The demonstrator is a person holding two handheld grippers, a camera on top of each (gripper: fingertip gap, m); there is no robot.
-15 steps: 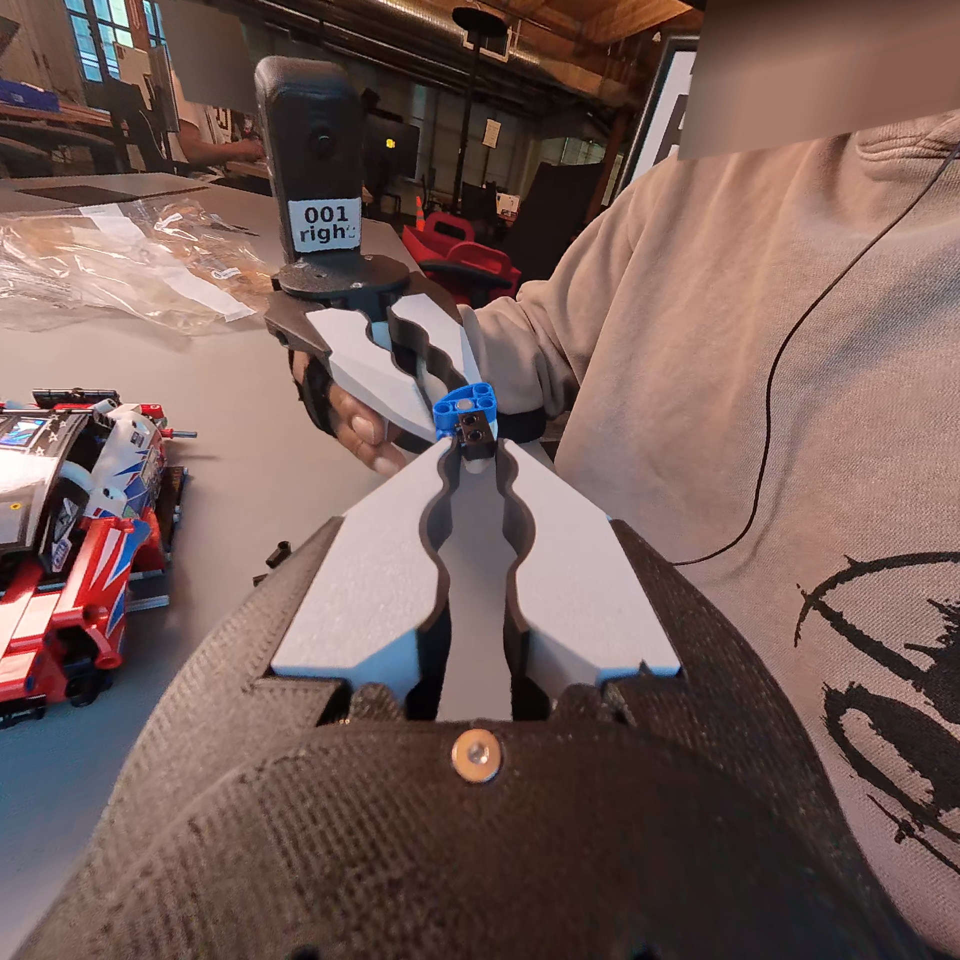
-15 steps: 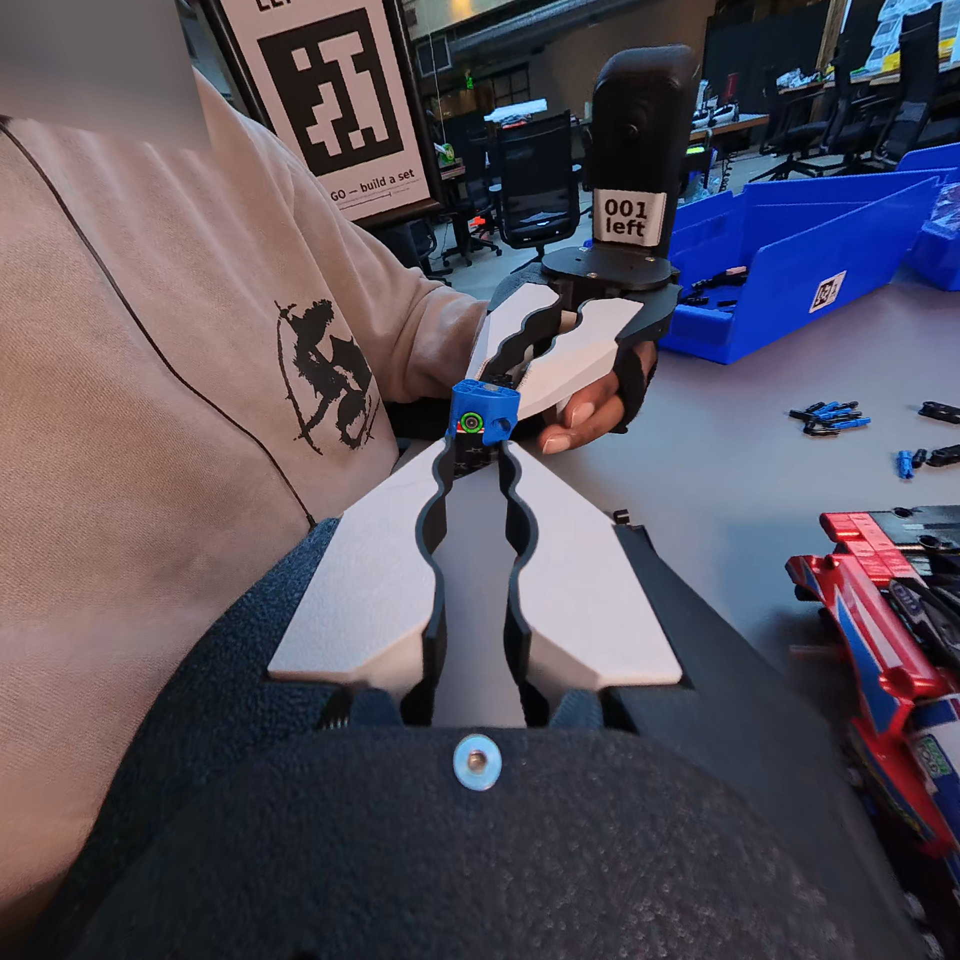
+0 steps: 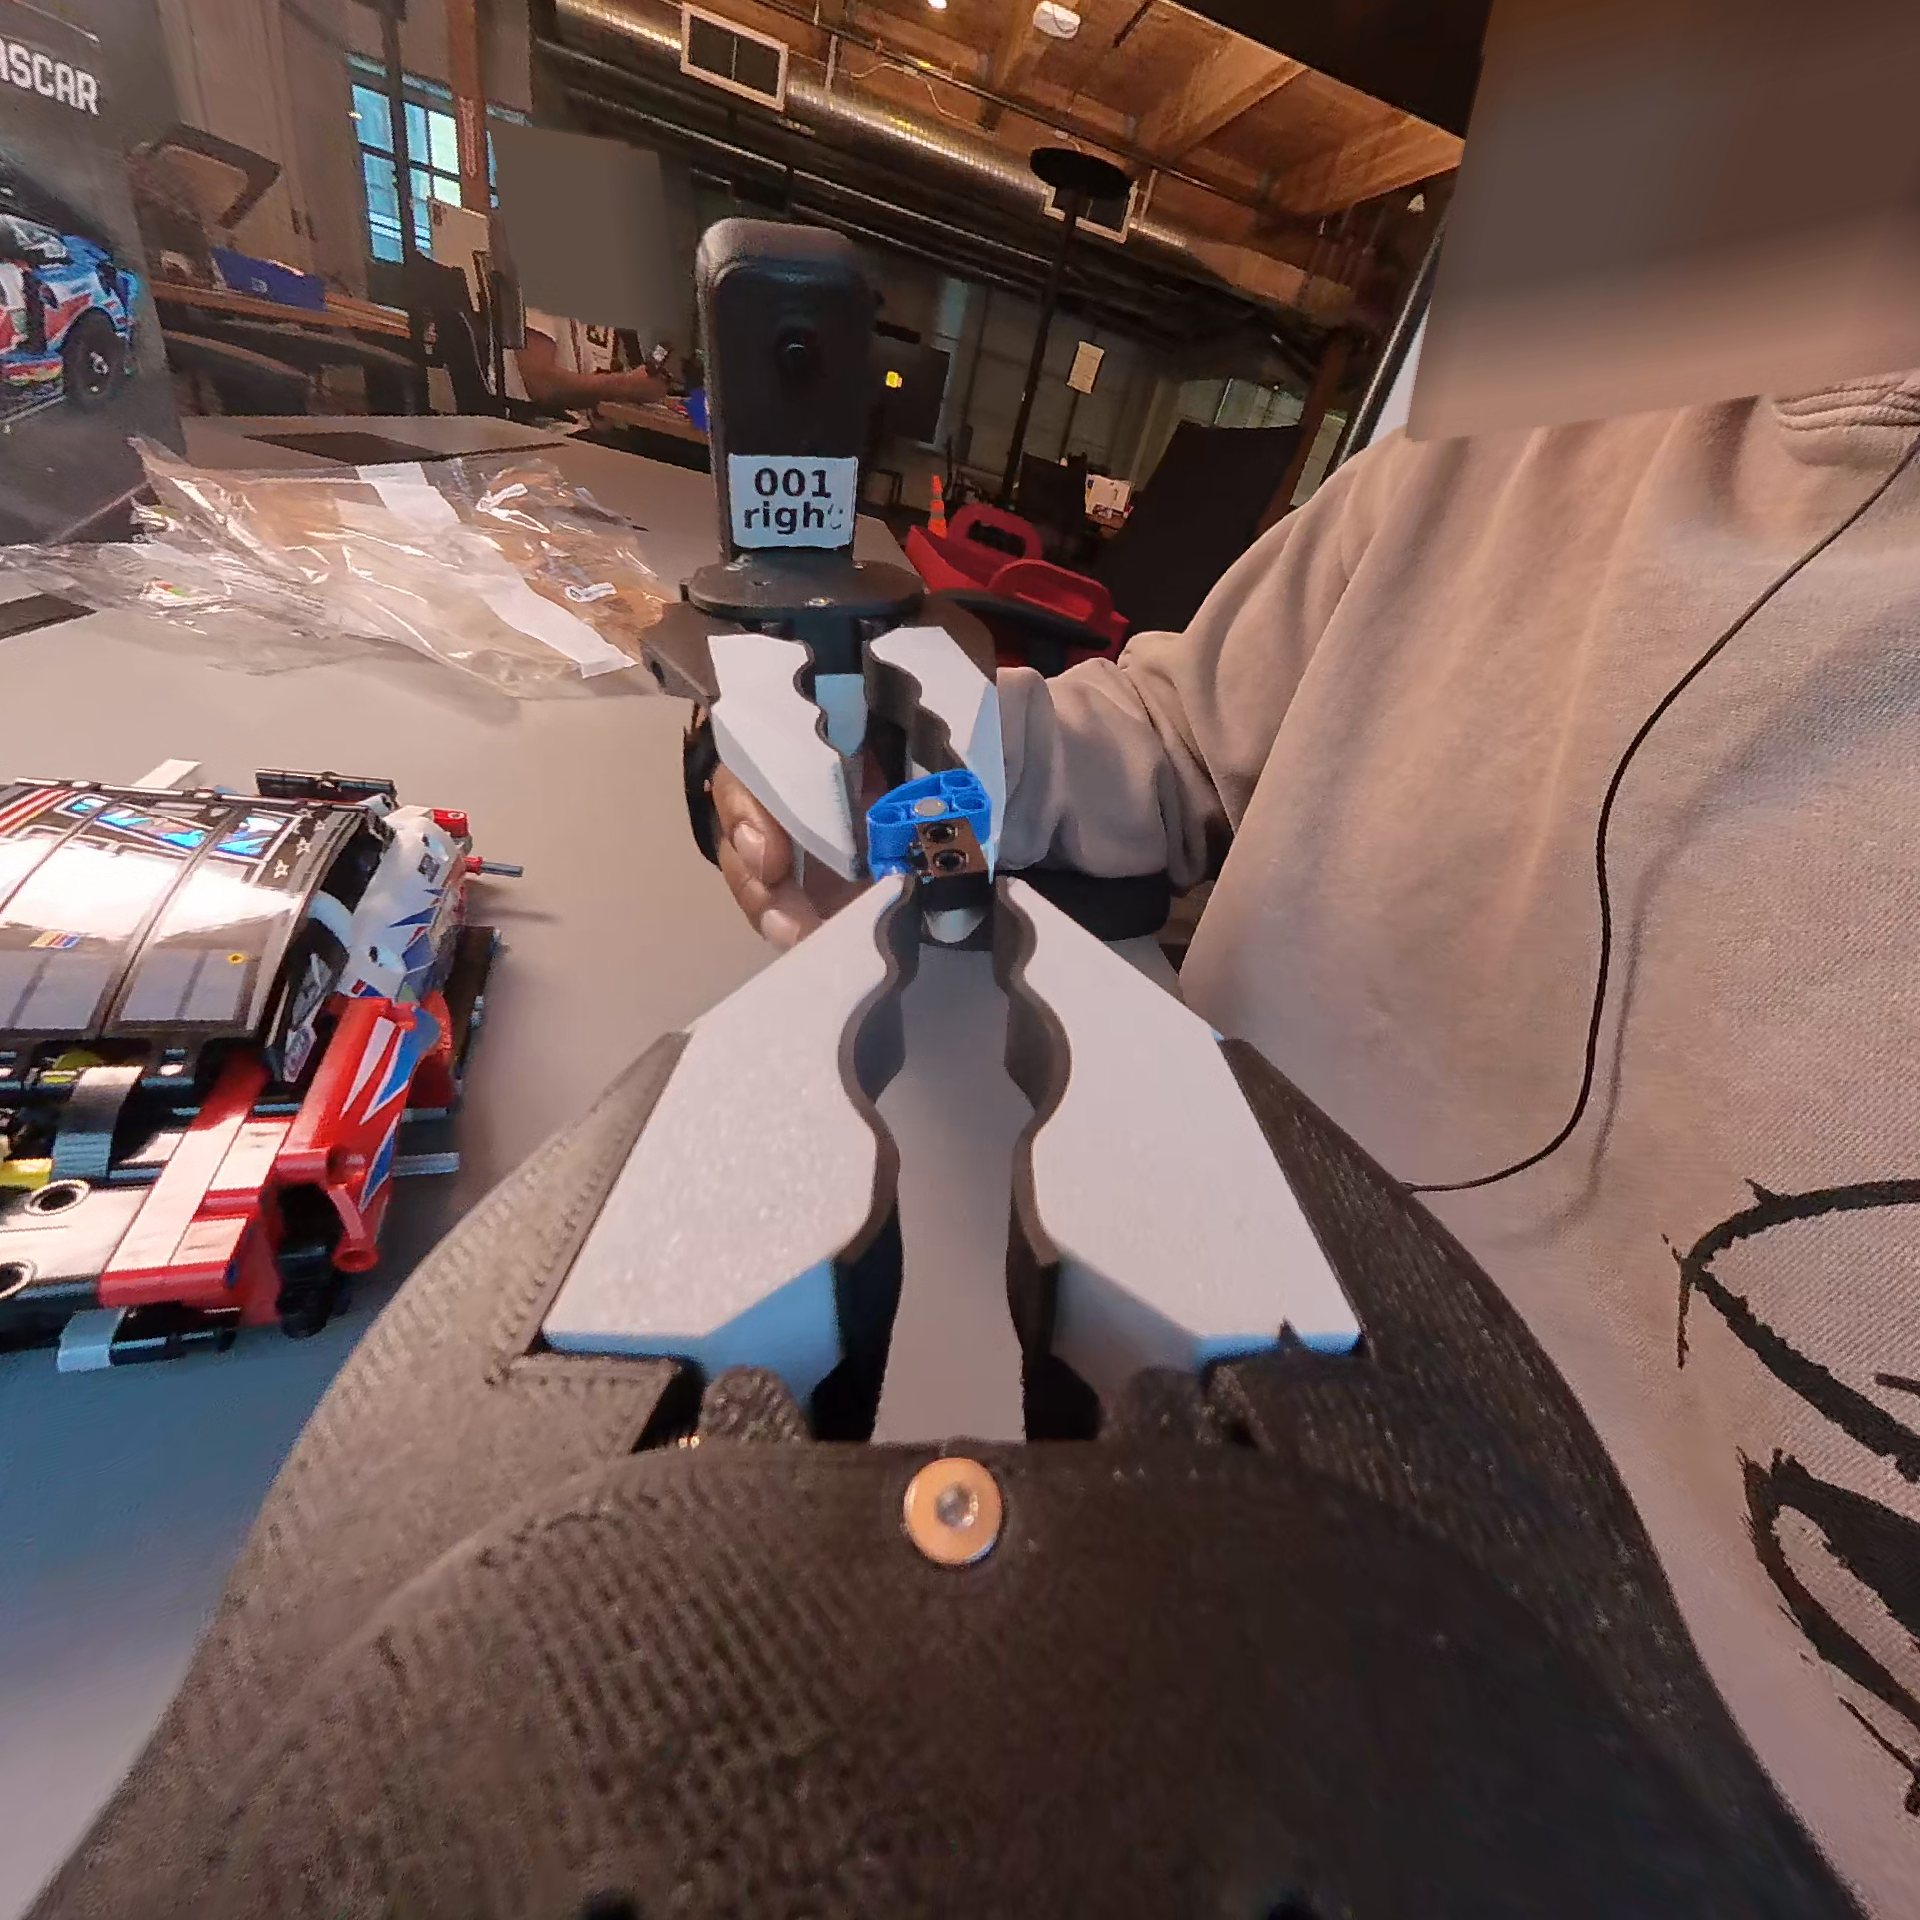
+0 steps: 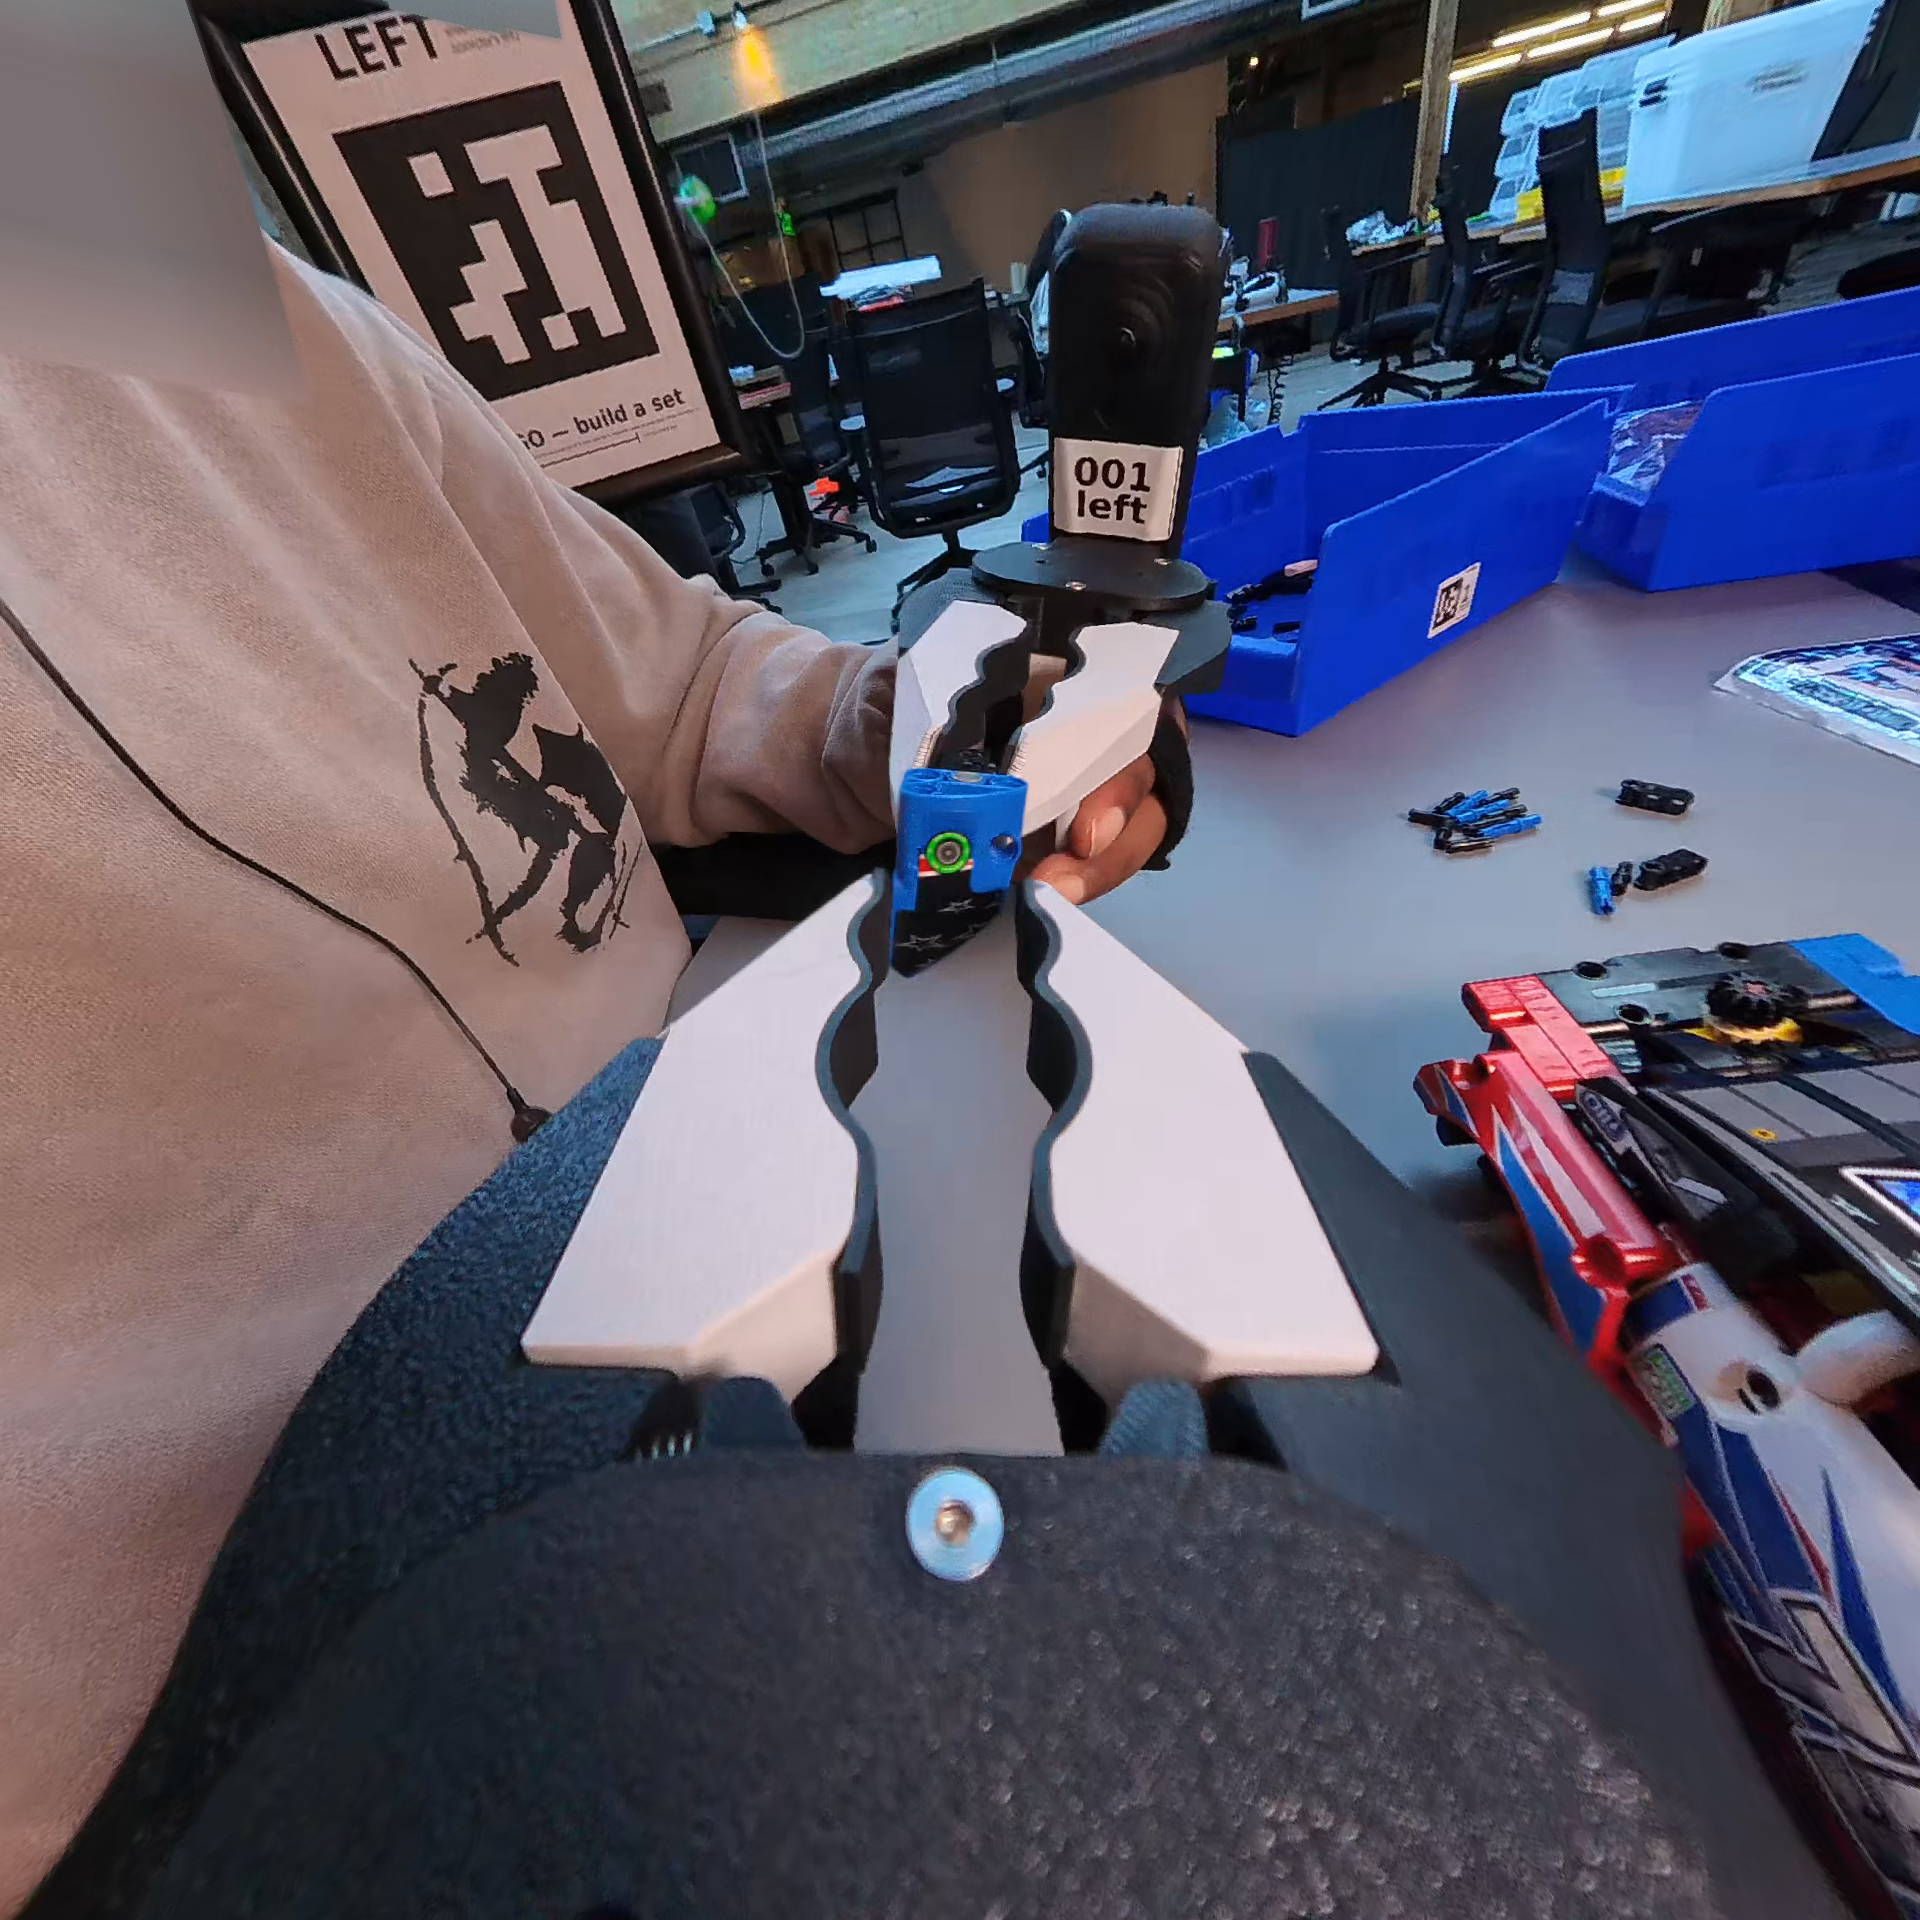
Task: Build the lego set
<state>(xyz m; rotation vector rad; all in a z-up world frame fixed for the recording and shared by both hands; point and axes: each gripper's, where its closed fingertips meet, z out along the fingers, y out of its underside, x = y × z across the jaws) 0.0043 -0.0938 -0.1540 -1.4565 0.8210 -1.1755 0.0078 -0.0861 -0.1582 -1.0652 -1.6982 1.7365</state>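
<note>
A small blue and black lego piece (image 3: 925,836) is held in the air between both grippers, close to the person's chest. My left gripper (image 3: 943,896) is shut on its black end. My right gripper (image 4: 954,896) is shut on the same piece (image 4: 956,862), whose blue face with a green ring points at that camera. The two grippers point at each other, tip to tip. The right gripper shows opposite in the left wrist view (image 3: 914,805). The left gripper shows opposite in the right wrist view (image 4: 971,764).
A part-built red, white and blue lego car (image 3: 208,1039) lies on the grey table (image 3: 582,810), also in the right wrist view (image 4: 1704,1195). Loose blue and black pins (image 4: 1475,816) lie beyond it. Blue bins (image 4: 1392,582) stand behind, clear plastic bags (image 3: 343,582) at far left. Both grippers' tips are close together, under 4 cm apart.
Both grippers have kept their hold on the piece. The pair has shifted a little, and the right gripper now stands more upright and face-on in the left wrist view.
</note>
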